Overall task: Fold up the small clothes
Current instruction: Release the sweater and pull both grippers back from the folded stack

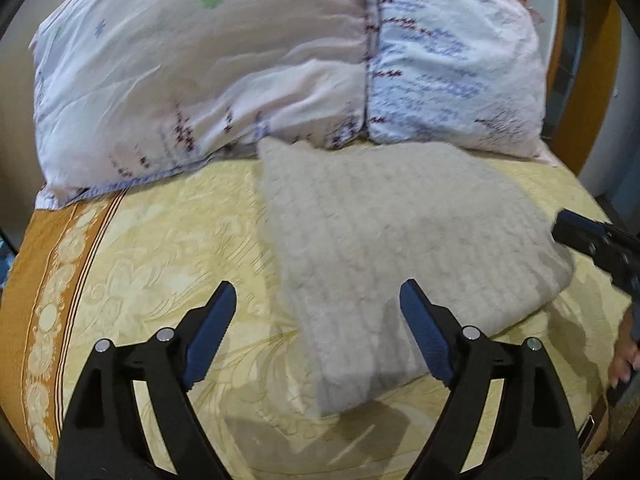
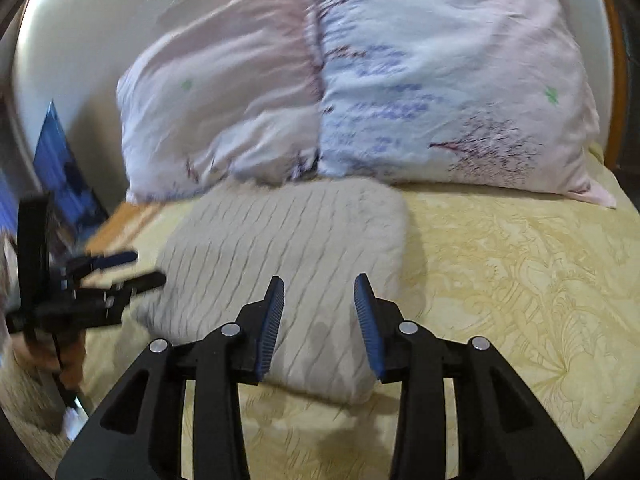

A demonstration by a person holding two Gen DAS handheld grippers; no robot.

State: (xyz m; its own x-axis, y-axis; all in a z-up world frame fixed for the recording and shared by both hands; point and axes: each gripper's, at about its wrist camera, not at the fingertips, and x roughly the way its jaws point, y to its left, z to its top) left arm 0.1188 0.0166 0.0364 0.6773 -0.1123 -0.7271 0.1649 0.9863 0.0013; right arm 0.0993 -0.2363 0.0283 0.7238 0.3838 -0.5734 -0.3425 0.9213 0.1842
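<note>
A grey ribbed knit garment (image 1: 400, 248) lies folded into a rough rectangle on the yellow patterned bedsheet (image 1: 168, 248); it also shows in the right wrist view (image 2: 288, 256). My left gripper (image 1: 318, 300) is open and empty, hovering above the garment's near left corner. It shows at the left edge of the right wrist view (image 2: 136, 268). My right gripper (image 2: 319, 292) is open and empty, above the garment's near edge. Its tip shows at the right edge of the left wrist view (image 1: 592, 236).
Two large pale floral pillows (image 1: 224, 80) (image 2: 440, 88) lean against the headboard just behind the garment. The sheet's orange border (image 1: 44, 300) marks the bed's left edge. A blue object (image 2: 60, 176) stands by the wall left of the bed.
</note>
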